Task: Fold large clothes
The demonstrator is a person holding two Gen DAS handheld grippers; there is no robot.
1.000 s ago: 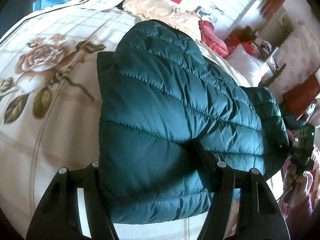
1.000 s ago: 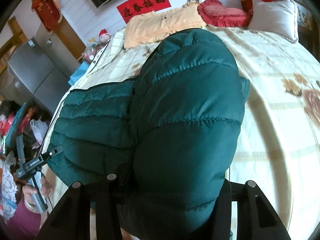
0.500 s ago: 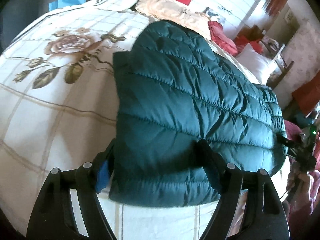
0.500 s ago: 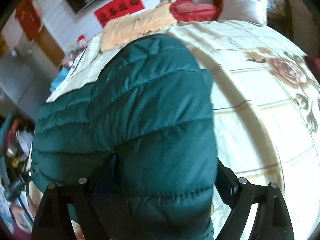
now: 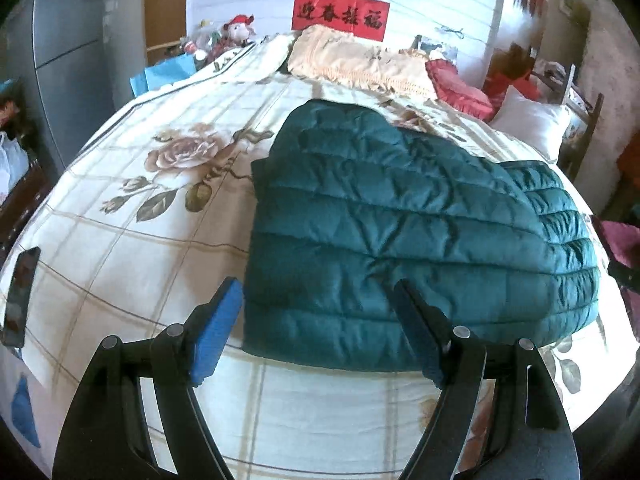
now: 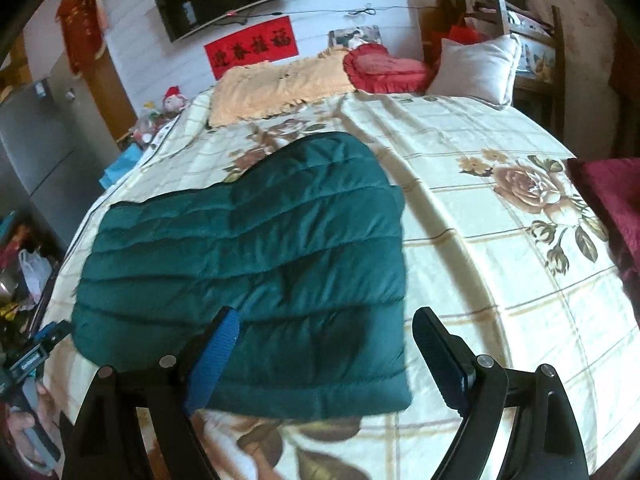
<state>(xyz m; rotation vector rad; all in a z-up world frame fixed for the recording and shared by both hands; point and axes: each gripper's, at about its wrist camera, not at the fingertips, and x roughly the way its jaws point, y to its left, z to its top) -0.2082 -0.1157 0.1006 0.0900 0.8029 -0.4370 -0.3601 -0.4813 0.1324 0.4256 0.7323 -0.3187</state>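
Observation:
A dark teal quilted down jacket (image 5: 400, 224) lies folded flat on the bed's floral quilt (image 5: 132, 248); it also shows in the right wrist view (image 6: 260, 264). My left gripper (image 5: 316, 328) is open and empty, hovering over the jacket's near edge, its fingers (image 5: 218, 324) clear of the cloth. My right gripper (image 6: 324, 356) is open and empty above the jacket's near right corner. The left hand-held gripper (image 6: 28, 360) shows at the lower left of the right wrist view.
A yellow fringed blanket (image 6: 276, 84), a red heart cushion (image 6: 384, 68) and a white pillow (image 6: 476, 68) lie at the bed's head. A dark phone (image 5: 20, 296) lies on the quilt's left edge. A maroon cloth (image 6: 612, 208) lies at the right. Clutter stands left of the bed.
Both grippers let go of the jacket, opened and pulled back and up. The jacket dropped flat onto the quilt in its folded shape.

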